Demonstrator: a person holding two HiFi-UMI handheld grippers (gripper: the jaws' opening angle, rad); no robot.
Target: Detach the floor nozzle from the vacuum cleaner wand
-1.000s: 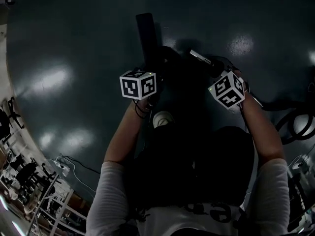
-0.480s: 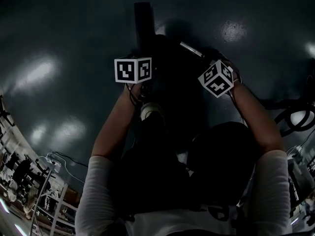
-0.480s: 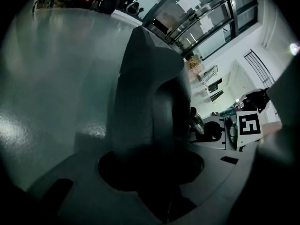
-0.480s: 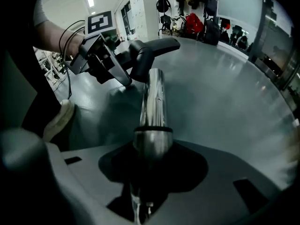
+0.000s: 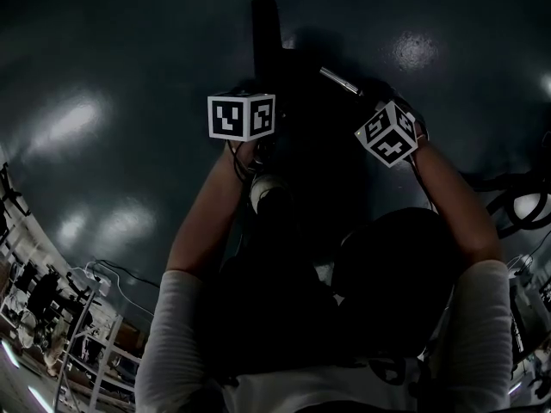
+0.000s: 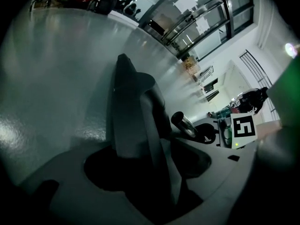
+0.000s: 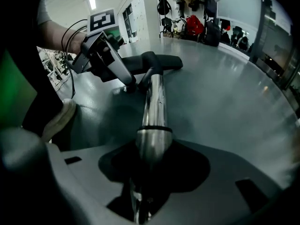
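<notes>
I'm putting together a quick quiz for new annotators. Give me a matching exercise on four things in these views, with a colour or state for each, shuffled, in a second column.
Things
1. wand
2. floor nozzle
3. shoe
4. right gripper

Colour or state
a. pale
b. black
c. shiny silver metal
d. closed around a tube

Pairs: 1-c, 2-b, 3-a, 4-d
</notes>
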